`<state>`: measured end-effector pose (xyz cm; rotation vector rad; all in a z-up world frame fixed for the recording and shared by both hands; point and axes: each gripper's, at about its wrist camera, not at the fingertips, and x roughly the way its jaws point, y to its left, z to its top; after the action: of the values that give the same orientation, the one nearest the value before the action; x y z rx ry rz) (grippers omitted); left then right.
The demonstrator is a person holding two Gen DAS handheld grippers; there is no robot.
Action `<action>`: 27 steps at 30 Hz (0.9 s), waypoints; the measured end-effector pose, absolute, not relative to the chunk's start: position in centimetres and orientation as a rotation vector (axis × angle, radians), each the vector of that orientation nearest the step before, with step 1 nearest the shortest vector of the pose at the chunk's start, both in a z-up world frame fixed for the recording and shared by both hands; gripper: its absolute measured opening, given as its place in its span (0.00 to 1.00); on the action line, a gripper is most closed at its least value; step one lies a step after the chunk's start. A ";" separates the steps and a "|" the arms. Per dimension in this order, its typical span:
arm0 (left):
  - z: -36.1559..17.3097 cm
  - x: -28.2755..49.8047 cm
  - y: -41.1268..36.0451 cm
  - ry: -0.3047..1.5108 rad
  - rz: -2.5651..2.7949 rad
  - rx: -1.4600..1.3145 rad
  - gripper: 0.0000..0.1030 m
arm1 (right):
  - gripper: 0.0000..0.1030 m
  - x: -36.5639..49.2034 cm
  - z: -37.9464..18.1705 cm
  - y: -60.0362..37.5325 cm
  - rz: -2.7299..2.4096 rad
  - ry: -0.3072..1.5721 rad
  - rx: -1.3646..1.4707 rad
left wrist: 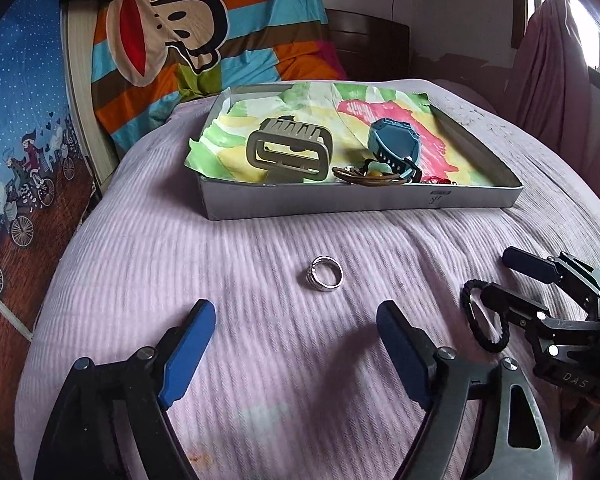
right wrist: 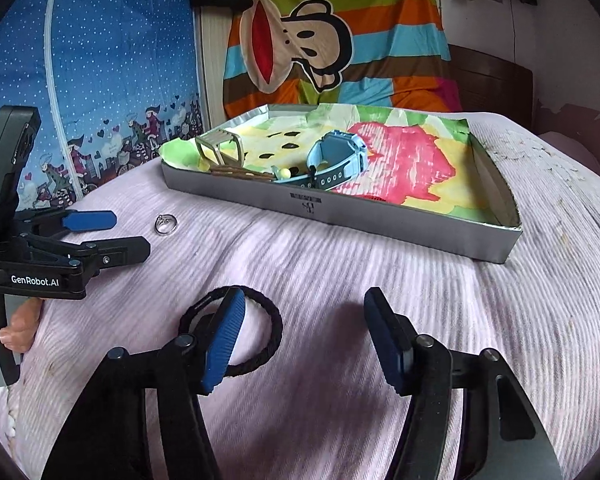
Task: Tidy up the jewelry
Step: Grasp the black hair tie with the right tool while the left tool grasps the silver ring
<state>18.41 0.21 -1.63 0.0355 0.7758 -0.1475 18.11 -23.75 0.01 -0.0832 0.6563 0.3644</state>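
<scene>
- Done: watch (left wrist: 392, 142), clip (left wrist: 288, 148) and small pieces lie in the tray (left wrist: 360, 200), beyond both tongs.
- Left: ring (left wrist: 327, 273) ahead of the released left tongs (left wrist: 296, 344); hair tie (right wrist: 236, 330) around one finger of the right tongs (right wrist: 304, 340), not clamped.

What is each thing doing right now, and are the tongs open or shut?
Silver metal ring: loose on bedspread, untouched.
Black braided hair tie: flat on bedspread, one right finger inside its loop.
Shallow grey cardboard box: open, holding jewelry.
Left tongs: open, empty.
Right tongs: open, gripping nothing.
</scene>
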 end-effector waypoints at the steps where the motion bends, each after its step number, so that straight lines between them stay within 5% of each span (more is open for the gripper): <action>1: -1.7 18.5 0.0 0.780 -0.153 0.044 0.73 | 0.47 18.2 -0.1 -23.5 0.371 0.661 -0.093; 16: -1.8 20.5 -1.5 0.789 -0.176 0.092 0.44 | 0.14 19.8 -0.8 -22.1 0.371 0.722 -0.145; 27: -2.1 20.4 -1.4 0.787 -0.188 0.076 0.20 | 0.07 21.2 -1.0 -22.3 0.377 0.727 -0.092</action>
<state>20.41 -1.42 -2.09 0.0758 0.7874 -0.1885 21.16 -22.31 -0.99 -0.0915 0.7273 0.3766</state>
